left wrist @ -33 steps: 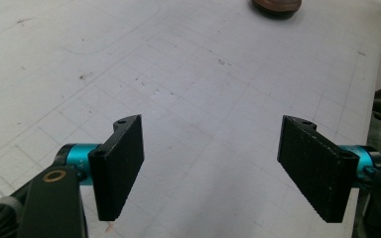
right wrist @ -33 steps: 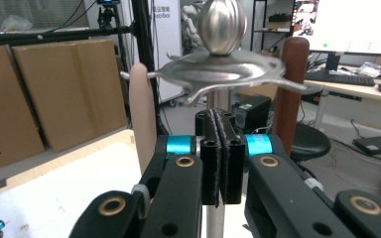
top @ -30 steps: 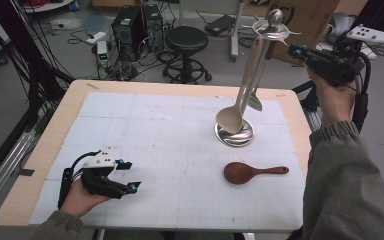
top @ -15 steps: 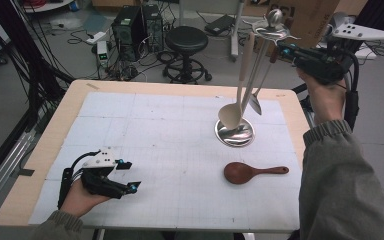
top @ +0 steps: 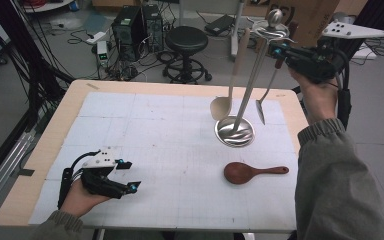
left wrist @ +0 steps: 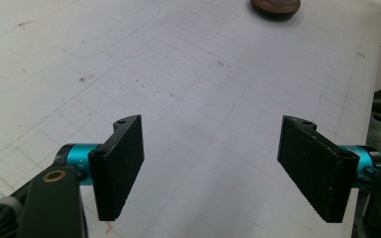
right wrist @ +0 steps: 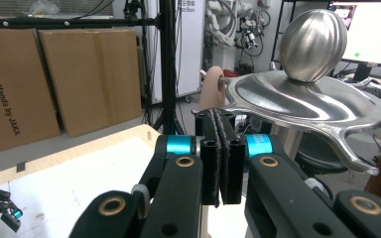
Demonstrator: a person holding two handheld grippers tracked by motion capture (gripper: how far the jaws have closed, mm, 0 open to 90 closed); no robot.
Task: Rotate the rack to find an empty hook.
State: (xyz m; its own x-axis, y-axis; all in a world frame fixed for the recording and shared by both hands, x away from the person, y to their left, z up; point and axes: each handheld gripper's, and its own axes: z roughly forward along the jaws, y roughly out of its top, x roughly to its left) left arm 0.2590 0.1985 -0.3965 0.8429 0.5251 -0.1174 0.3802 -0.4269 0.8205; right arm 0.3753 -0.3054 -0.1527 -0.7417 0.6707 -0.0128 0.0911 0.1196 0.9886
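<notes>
Right gripper [top: 280, 50] raised at the far right of the table, level with the head of a polished steel utensil stand [top: 252, 82]; in the right gripper view, felt-faced black jaws pressed flat together, whether anything thin is pinched between them impossible to tell. Just beyond them, the stand's ribbed egg-shaped knob [right wrist: 313, 44] atop a smooth, mirror-bright dish with curled hook arms [right wrist: 302, 106]. Slim rod leaning down to a round, shiny base [top: 234, 131] on the white gridded mat [top: 145, 130]. Hanging from the hooks: a pale beige spoon [top: 228, 85] with a long flat handle and rounded bowl, and a slender metal utensil [top: 266, 95] ending in a pointed blade, both dangling clear of the mat. Near the base, lying flat, a dark reddish-brown wooden spoon [top: 252, 172], oval bowl to the left, tapered handle to the right. Left gripper [top: 130, 176] resting low at the near left corner, well apart from the stand, rectangular matte pads [left wrist: 119, 166] spread wide with nothing between, only scuffed, faintly ruled mat below. Light wooden table [top: 50, 135] edging the mat.
</notes>
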